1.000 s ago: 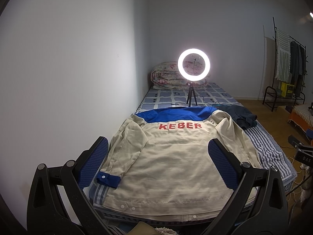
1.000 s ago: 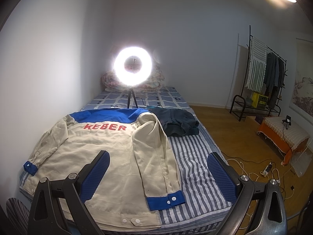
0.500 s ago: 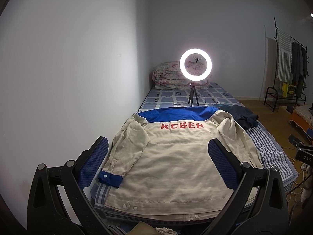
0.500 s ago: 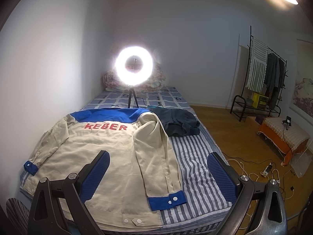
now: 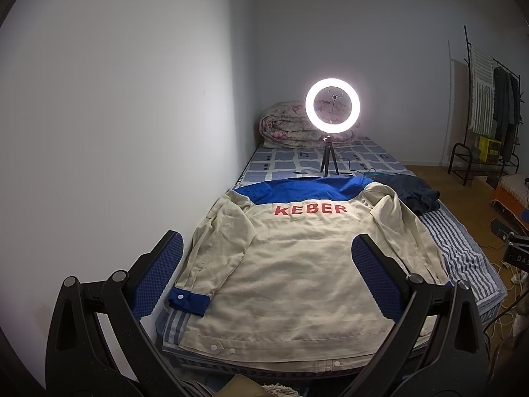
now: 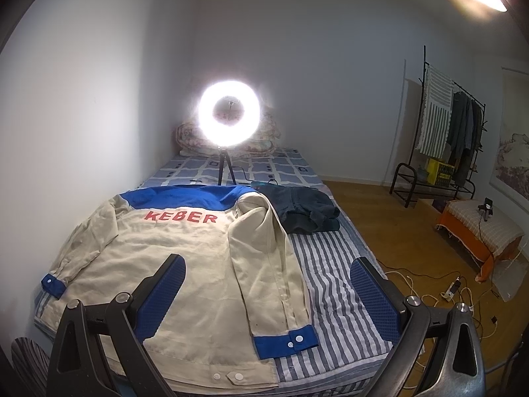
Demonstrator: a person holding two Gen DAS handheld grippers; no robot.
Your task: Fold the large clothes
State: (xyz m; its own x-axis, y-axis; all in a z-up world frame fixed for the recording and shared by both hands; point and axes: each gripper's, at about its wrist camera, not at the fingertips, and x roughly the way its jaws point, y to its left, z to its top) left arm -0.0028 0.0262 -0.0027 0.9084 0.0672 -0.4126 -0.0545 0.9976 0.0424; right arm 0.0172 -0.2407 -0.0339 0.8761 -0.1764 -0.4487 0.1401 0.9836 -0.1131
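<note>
Striped bed (image 6: 334,284) bearing the jacket (image 5: 297,264) back-up, long axis running away from both spread, empty grippers, left gripper (image 5: 264,281) centred over the hem, right gripper (image 6: 267,294) nearer the right cuff (image 6: 286,340).

Left black two-finger gripper (image 5: 266,276) conceals the beige-and-blue jacket's (image 5: 291,264) right cuff. Ring-light glare (image 6: 229,114) blurs the floral quilt (image 6: 264,142) behind.
</note>
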